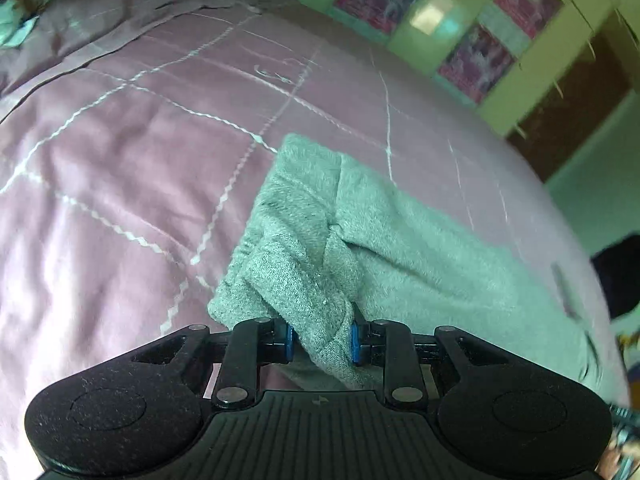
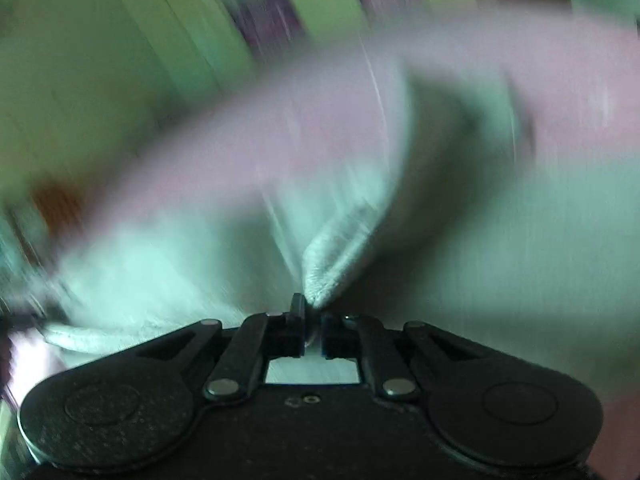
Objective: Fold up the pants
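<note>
Pink-lilac quilted satin bedspread [image 1: 132, 152] with white zigzag stitching filled most of the left wrist view, rumpled toward the far edge; behind it stood a pale green wall unit [image 1: 472, 28] with pinkish picture panels, and a dark brown opening to its right; the pale grey knitted fleece pants [image 1: 400, 240] lay on the bedspread right of centre, bunched into overlapping folds, one end reaching toward the stitched lines and the rest running off toward the lower right; a thick ribbed fold of the pants came back between the blue pads of the left gripper [image 1: 321, 342], jaws drawn in and pressing on the fabric from both sides, so the left gripper had the pants pinched; right wrist view heavily motion-blurred, bedspread [image 2: 320, 132] only a pink smear, pants [image 2: 336, 252] a pale blur below it; the one sharp part was a narrow hemmed edge of the pants rising from the right gripper [image 2: 311, 320], jaws nearly together, clamping that thin edge; a rolled pale edge showed at lower left, too blurred to tell more.
</note>
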A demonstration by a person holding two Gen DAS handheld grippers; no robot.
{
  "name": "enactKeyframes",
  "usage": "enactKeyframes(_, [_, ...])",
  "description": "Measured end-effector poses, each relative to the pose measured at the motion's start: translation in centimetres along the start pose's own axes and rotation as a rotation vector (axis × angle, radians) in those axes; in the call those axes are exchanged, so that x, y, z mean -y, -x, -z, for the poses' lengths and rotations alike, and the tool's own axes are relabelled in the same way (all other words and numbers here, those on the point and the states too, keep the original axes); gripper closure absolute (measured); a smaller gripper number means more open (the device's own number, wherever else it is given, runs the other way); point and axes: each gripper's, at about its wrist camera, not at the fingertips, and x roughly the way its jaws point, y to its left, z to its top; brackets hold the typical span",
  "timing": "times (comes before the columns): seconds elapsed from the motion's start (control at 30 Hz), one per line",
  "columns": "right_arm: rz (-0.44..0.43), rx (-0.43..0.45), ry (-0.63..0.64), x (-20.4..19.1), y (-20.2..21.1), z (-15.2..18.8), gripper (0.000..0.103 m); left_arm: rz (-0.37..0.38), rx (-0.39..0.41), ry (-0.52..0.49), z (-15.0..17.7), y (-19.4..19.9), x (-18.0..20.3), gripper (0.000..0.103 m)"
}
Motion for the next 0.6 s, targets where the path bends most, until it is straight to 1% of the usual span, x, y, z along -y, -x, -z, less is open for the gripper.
enactKeyframes(0.03, [-0.022,0.034,-0.052,0.6,-0.1,0.5,0.097,-0.016,0.005,-0.016,0.1,-0.1,0.5,0.077])
enactKeyframes(0.1, [-0.024,0.054,-0.088,0.6,0.0,0.3,0.096,-0.038,0.003,-0.04,0.1,-0.6,0.7,0.077])
enactKeyframes(0.17, [-0.001,0.046,-0.058,-0.2,-0.1,0.4,0.096,-0.041,-0.001,-0.031,-0.3,-0.2,0.9,0.077])
enactKeyframes(0.2, [0.006,0.042,-0.034,-0.6,-0.1,0.5,0.096,-0.045,0.013,-0.038,-0.6,0.0,1.4,0.077])
enactKeyframes(0.23, [0.009,0.042,-0.016,-0.7,-0.1,0.4,0.097,-0.039,0.047,-0.048,-0.5,1.3,1.9,0.077])
enactKeyframes(0.27, [0.002,0.05,-0.016,-0.8,0.3,0.4,0.097,-0.038,0.07,-0.062,-0.7,1.7,2.3,0.077])
enactKeyframes(0.3, [-0.013,0.069,-0.016,-0.8,0.8,0.0,0.097,-0.06,0.072,-0.083,-0.8,1.5,2.4,0.077])
enactKeyframes(0.33, [-0.016,0.089,-0.006,-1.1,1.7,-0.1,0.097,-0.102,0.037,-0.11,-0.5,0.8,2.6,0.077])
enactKeyframes(0.37, [0.0,0.09,0.006,-1.3,2.1,0.1,0.097,-0.13,0.002,-0.131,-0.2,0.0,2.6,0.077])
enactKeyframes(0.4, [0.017,0.067,0.012,-1.2,2.0,0.1,0.097,-0.144,0.001,-0.142,0.1,-0.2,2.9,0.077])
enactKeyframes(0.43, [0.038,0.023,0.007,-1.1,1.4,0.0,0.097,-0.157,0.006,-0.147,0.1,-0.1,3.2,0.077])
enactKeyframes(0.47, [0.035,0.002,-0.016,-0.6,0.9,0.0,0.095,-0.168,0.017,-0.148,0.1,0.3,3.7,0.077])
enactKeyframes(0.5, [0.022,0.0,-0.037,-0.4,1.0,-0.3,0.083,-0.179,0.029,-0.146,0.2,0.8,4.3,0.074])
enactKeyframes(0.53, [0.018,0.014,-0.046,-0.4,1.4,-0.8,0.076,-0.191,0.042,-0.145,0.4,1.7,4.9,0.073])
enactKeyframes(0.57, [0.036,0.068,-0.036,-0.6,2.5,-1.2,0.069,-0.202,0.057,-0.143,0.8,2.4,5.4,0.068])
enactKeyframes(0.6, [0.045,0.124,-0.015,-0.9,3.7,-1.4,0.062,-0.217,0.076,-0.132,1.2,3.3,5.8,0.06])
